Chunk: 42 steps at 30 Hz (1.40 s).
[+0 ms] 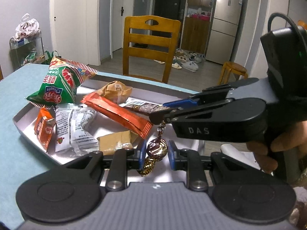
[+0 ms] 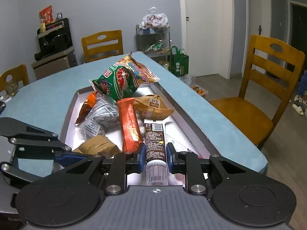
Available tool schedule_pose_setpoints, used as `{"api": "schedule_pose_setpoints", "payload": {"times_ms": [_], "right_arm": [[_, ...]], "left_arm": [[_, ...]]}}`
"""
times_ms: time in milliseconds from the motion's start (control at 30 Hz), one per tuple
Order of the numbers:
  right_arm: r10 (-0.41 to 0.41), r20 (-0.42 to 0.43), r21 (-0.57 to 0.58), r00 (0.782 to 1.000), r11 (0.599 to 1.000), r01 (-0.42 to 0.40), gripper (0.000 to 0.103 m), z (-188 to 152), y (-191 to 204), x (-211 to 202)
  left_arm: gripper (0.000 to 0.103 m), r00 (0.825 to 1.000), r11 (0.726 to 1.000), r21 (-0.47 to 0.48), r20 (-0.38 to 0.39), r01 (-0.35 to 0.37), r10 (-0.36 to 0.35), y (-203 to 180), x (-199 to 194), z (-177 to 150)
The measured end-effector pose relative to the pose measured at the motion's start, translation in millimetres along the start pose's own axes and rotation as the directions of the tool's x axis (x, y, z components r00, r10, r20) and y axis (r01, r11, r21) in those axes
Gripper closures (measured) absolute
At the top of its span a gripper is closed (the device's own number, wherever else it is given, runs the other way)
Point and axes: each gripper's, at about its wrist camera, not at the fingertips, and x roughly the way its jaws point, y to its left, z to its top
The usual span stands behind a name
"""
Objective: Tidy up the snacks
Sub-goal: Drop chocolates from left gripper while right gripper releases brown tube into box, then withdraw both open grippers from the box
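A shallow grey tray (image 1: pixel 18 121) on the teal table holds a pile of snacks. They include a green shrimp-chip bag (image 1: pixel 61 82), a long orange bar (image 1: pixel 119 113), a white packet (image 1: pixel 74 126) and tan packets. My left gripper (image 1: pixel 156 154) is shut on a brown and gold foil candy (image 1: pixel 157 148) above the tray's near end. My right gripper (image 2: pixel 155 154) is shut on a brown snack tube (image 2: pixel 154 140) with a clear end, its far end lying among the snacks. In the left wrist view the right gripper (image 1: pixel 167 110) comes in from the right with that tube (image 1: pixel 143 107).
A wooden chair (image 1: pixel 151 44) stands behind the table's far edge, with a round stool (image 1: pixel 233 71) to its right. A person's hand (image 1: pixel 276 145) grips the right gripper's handle. The left gripper (image 2: pixel 80 156) shows at the tray's left rim (image 2: pixel 69 115) in the right wrist view.
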Motion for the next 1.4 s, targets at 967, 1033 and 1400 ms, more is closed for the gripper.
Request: {"api": "schedule_pose_setpoints", "payload": {"times_ms": [967, 1033, 1400], "right_arm": [[-0.009, 0.072, -0.029, 0.997, 1.0, 0.011, 0.019, 20, 41, -27], [-0.015, 0.064, -0.044, 0.998, 0.999, 0.018, 0.005, 19, 50, -30], [-0.012, -0.056, -0.005, 0.998, 1.0, 0.012, 0.0, 1, 90, -27]], "left_arm": [[0.01, 0.979, 0.988, -0.106, 0.155, -0.116, 0.132, 46, -84, -21], [0.006, 0.978, 0.984, -0.12, 0.146, -0.133, 0.15, 54, -91, -27], [0.002, 0.953, 0.917, -0.265, -0.037, -0.299, 0.3, 104, -97, -62]]}}
